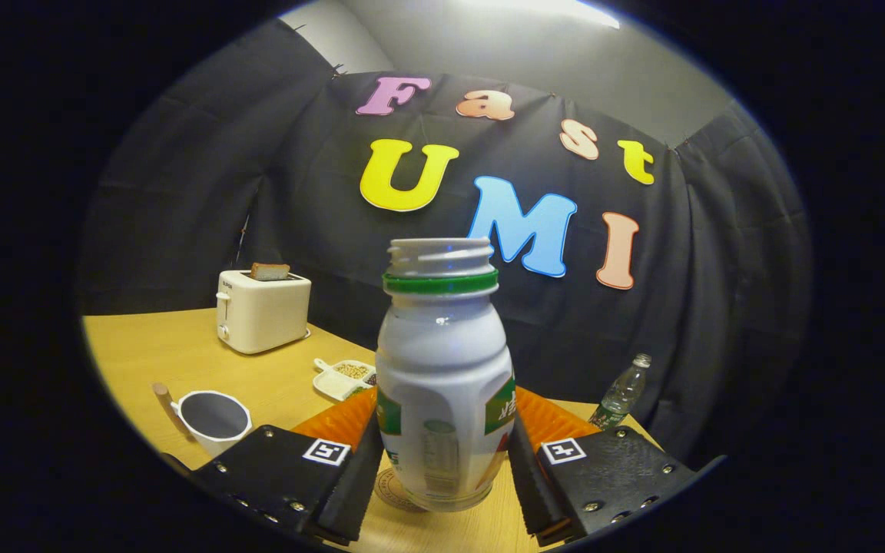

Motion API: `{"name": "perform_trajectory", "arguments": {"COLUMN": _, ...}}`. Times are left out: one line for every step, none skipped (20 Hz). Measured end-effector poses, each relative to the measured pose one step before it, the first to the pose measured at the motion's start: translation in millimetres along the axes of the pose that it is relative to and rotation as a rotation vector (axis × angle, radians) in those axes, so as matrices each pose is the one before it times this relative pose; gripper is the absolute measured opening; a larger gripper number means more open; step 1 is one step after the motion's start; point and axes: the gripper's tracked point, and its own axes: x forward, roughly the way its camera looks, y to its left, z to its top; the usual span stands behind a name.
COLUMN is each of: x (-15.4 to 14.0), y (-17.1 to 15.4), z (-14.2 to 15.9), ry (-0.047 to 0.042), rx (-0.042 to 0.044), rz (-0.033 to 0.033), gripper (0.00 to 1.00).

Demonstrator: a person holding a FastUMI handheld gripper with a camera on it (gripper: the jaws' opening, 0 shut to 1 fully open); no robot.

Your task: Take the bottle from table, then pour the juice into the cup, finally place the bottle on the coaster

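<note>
**Bottle held upright over the coaster, placement near**

The bottle [444, 376] stands upright between the two fingers, its cap off and a green ring under the threaded mouth. The gripper [444, 461] pinches it: both fingers press against its lower body, one on each side. Its clear base sits directly over a round coaster [395, 491] on the wooden table [273, 384]. Only the coaster's left rim shows past the bottle, so I cannot tell whether the base is resting on it or hanging just above.

To the near left, beside the left finger, is the white cup [214, 418] with a wooden handle. Its inside looks dark, and whether juice is in it cannot be made out.

Judging by the upright bottle poised over the coaster and away from the cup, the pouring seems done and the last step, setting the bottle down, is in hand. The next move calls for lowering it straight until the base sits flat on the coaster, then spreading the fingers evenly so it does not tip.

Farther off, a small white tray [344, 376] with compartments holds something grainy. A white toaster [262, 309] with a slice of bread in it stands far left, and a clear plastic bottle [621, 393] far right.

How much juice remains in the held bottle is hard to judge.
</note>
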Motion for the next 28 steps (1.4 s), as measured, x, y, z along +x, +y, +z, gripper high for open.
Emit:
{"name": "perform_trajectory", "arguments": {"x": 1.42, "y": 0.76, "z": -3.45, "ry": 0.00551, "rx": 0.02172, "rz": 0.00396, "gripper": 0.76}}
{"name": "perform_trajectory", "arguments": {"x": 1.80, "y": 1.58, "z": -2.44, "ry": 0.00372, "rx": 0.02894, "rz": 0.01076, "gripper": 0.76}}
{"name": "perform_trajectory", "arguments": {"x": 2.43, "y": 0.64, "z": -4.67, "ry": 0.01356, "rx": 0.02175, "rz": 0.00674, "gripper": 0.76}}
{"name": "perform_trajectory", "arguments": {"x": 3.17, "y": 0.51, "z": -3.93, "ry": 0.00836, "rx": 0.02100, "rz": 0.00454, "gripper": 0.76}}
{"name": "perform_trajectory", "arguments": {"x": 3.08, "y": 0.51, "z": -3.55, "ry": 0.00644, "rx": 0.02000, "rz": 0.00522, "gripper": 0.75}}
{"name": "perform_trajectory", "arguments": {"x": 2.74, "y": -0.43, "z": -2.80, "ry": 0.00832, "rx": 0.01774, "rz": 0.00297, "gripper": 0.76}}
{"name": "perform_trajectory", "arguments": {"x": 2.83, "y": -0.31, "z": -3.56, "ry": 0.00578, "rx": 0.01004, "rz": 0.00273, "gripper": 0.76}}
{"name": "perform_trajectory", "arguments": {"x": 3.36, "y": -1.43, "z": -3.38, "ry": 0.00646, "rx": 0.00197, "rz": -0.00384, "gripper": 0.76}}
{"name": "perform_trajectory", "arguments": {"x": 2.42, "y": -2.08, "z": -3.29, "ry": 0.00395, "rx": 0.00142, "rz": -0.00332, "gripper": 0.76}}
{"name": "perform_trajectory", "arguments": {"x": 2.98, "y": -1.35, "z": -1.83, "ry": -0.00029, "rx": 0.00918, "rz": -0.00150, "gripper": 0.76}}
{"name": "perform_trajectory", "arguments": {"x": 3.65, "y": -0.15, "z": -3.38, "ry": 0.00714, "rx": 0.01060, "rz": 0.00107, "gripper": 0.76}}
{"name": "perform_trajectory", "arguments": {"x": 3.13, "y": 0.53, "z": -3.07, "ry": 0.00611, "rx": 0.00508, "rz": 0.00218, "gripper": 0.76}}
{"name": "perform_trajectory", "arguments": {"x": 2.89, "y": -0.49, "z": -3.56, "ry": 0.00277, "rx": 0.00299, "rz": 0.00001, "gripper": 0.76}}
{"name": "perform_trajectory", "arguments": {"x": 3.07, "y": -1.25, "z": -2.22, "ry": 0.00058, "rx": 0.00776, "rz": 0.00178, "gripper": 0.76}}
{"name": "perform_trajectory", "arguments": {"x": 4.17, "y": -1.60, "z": -4.01, "ry": 0.00301, "rx": 0.00900, "rz": -0.00385, "gripper": 0.76}}
{"name": "perform_trajectory", "arguments": {"x": 3.88, "y": -2.77, "z": -4.93, "ry": 0.00872, "rx": 0.01079, "rz": -0.00623, "gripper": 0.76}}
{"name": "perform_trajectory", "arguments": {"x": 4.08, "y": -1.44, "z": -5.91, "ry": 0.00568, "rx": 0.00802, "rz": -0.00189, "gripper": 0.76}}
{"name": "perform_trajectory", "arguments": {"x": 4.43, "y": -3.15, "z": -4.96, "ry": 0.00678, "rx": 0.00387, "rz": -0.01409, "gripper": 0.76}}
{"name": "perform_trajectory", "arguments": {"x": 4.10, "y": -4.71, "z": -2.78, "ry": -0.00068, "rx": 0.01213, "rz": -0.00758, "gripper": 0.76}}
{"name": "perform_trajectory", "arguments": {"x": 2.75, "y": 0.60, "z": -2.72, "ry": -0.00042, "rx": 0.01998, "rz": 0.00685, "gripper": 0.76}}
{"name": "perform_trajectory", "arguments": {"x": 3.16, "y": 1.56, "z": -2.83, "ry": 0.00063, "rx": 0.00955, "rz": 0.00405, "gripper": 0.76}}
{"name": "perform_trajectory", "arguments": {"x": 2.22, "y": -1.15, "z": -2.18, "ry": 0.00135, "rx": 0.00090, "rz": -0.00695, "gripper": 0.76}}
{"name": "perform_trajectory", "arguments": {"x": 2.38, "y": 0.40, "z": -4.44, "ry": 0.00926, "rx": -0.00741, "rz": -0.00214, "gripper": 0.76}}
{"name": "perform_trajectory", "arguments": {"x": 1.43, "y": 1.84, "z": -1.26, "ry": 0.00395, "rx": -0.00455, "rz": 0.00500, "gripper": 0.76}}
{"name": "perform_trajectory", "arguments": {"x": 1.28, "y": 0.72, "z": 0.01, "ry": 0.00178, "rx": -0.00286, "rz": 0.00195, "gripper": 0.76}}
{"name": "perform_trajectory", "arguments": {"x": 0.98, "y": 0.51, "z": -0.33, "ry": 0.00357, "rx": 0.00239, "rz": 0.00090, "gripper": 0.76}}
{"name": "perform_trajectory", "arguments": {"x": 0.19, "y": 1.38, "z": -1.21, "ry": 0.00094, "rx": 0.00941, "rz": 0.00544, "gripper": 0.76}}
{"name": "perform_trajectory", "arguments": {"x": 0.67, "y": 0.17, "z": -0.66, "ry": 0.00446, "rx": -0.00113, "rz": 0.00137, "gripper": 0.76}}
